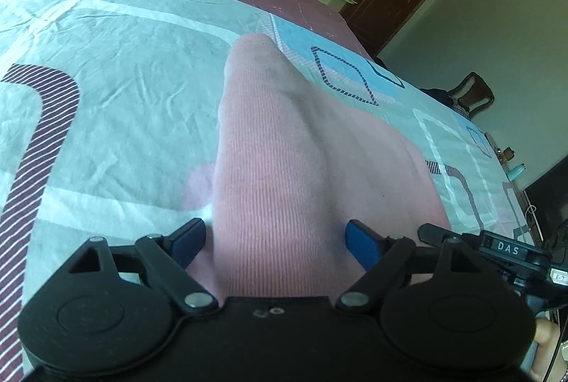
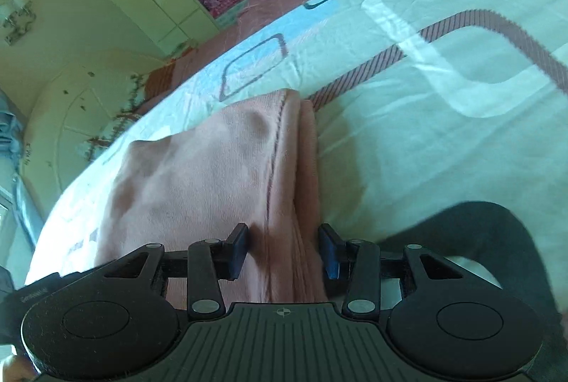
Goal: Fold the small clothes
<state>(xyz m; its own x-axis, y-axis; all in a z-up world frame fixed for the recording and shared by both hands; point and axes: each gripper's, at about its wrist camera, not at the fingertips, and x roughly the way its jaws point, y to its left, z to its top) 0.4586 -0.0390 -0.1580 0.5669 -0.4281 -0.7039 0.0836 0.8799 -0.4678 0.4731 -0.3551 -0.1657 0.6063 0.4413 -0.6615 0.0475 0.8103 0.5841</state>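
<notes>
Gripper (image 1: 275, 242) apparently straddles pink garment (image 1: 284, 151)

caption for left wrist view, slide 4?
Left gripper open around a pink garment on the patterned bedsheet.

Your left gripper (image 1: 275, 242): black body, blue pads, "DAS" label. Your right gripper (image 2: 283, 252): black ribbed body, blue pads, silver rivets.

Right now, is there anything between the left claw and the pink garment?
Nothing visible. The pink garment already lies between the open fingers of the left claw, on the patterned bedspread.
</notes>
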